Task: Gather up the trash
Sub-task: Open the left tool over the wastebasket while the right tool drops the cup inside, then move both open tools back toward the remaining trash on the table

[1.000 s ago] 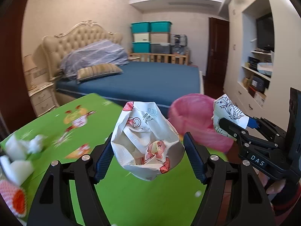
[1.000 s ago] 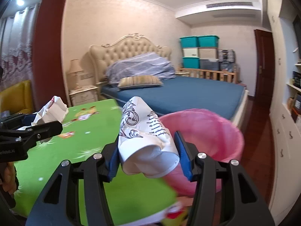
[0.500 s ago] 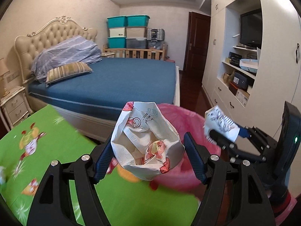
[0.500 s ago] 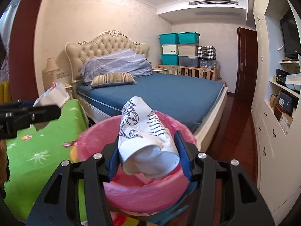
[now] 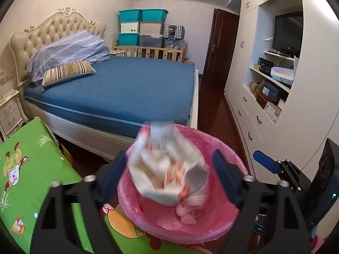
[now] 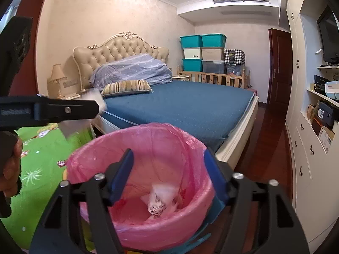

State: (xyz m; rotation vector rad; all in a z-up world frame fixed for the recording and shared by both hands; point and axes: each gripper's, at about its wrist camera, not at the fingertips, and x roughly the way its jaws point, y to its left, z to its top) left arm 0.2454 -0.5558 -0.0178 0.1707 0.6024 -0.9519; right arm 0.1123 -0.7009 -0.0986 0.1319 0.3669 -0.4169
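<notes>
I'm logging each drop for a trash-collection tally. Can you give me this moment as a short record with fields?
bin: pink-lined trash bin, on the floor beside the bed
left claw: jaws just opened; blurred crumpled wrapper between them, over the bin, apparently released
right claw: jaws just opened, nothing between them
black-patterned paper: blurred, inside the bin near its bottom
green mat: left of the bin; no trash visible on the part in view
</notes>
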